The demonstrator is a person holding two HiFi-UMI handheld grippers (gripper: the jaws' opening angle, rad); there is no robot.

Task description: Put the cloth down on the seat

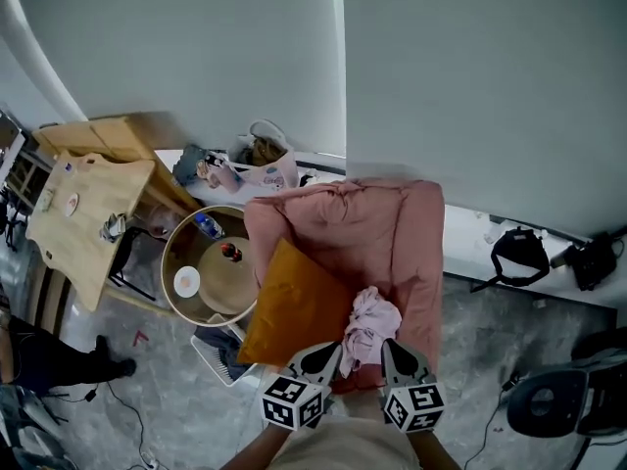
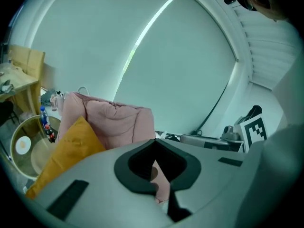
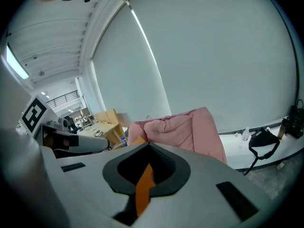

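Well, the cloth (image 1: 372, 323) is a pale pink, crumpled bundle. It sits at the front of the pink armchair's seat (image 1: 421, 297), just beside the orange cushion (image 1: 294, 306) that leans in the chair's left corner. Both grippers are low at the seat's front edge, one on each side of the bundle.

The left gripper (image 1: 325, 357) has its jaws drawn almost together. Its own view shows a strip of pink fabric filling the thin slit between them, so it appears to be pinching a fold of the cloth. The right gripper (image 1: 397, 357) is also closed to a narrow slit. Only orange shows through that slit, most likely the cushion beyond, and no cloth can be seen caught in it.

The cloth looks light, soft and limp. It should sag and fold wherever it is unsupported, and it is unlikely to slip or be harmed. A pinch on any raised fold or edge should hold it, with no need for a hard squeeze. Since it already rests in a heap on the seat, the task looks close to done. What remains, by this reading, is for the left jaws to part and let the fold drop. The main risk is the cloth snagging on a jaw and being dragged off the front edge.
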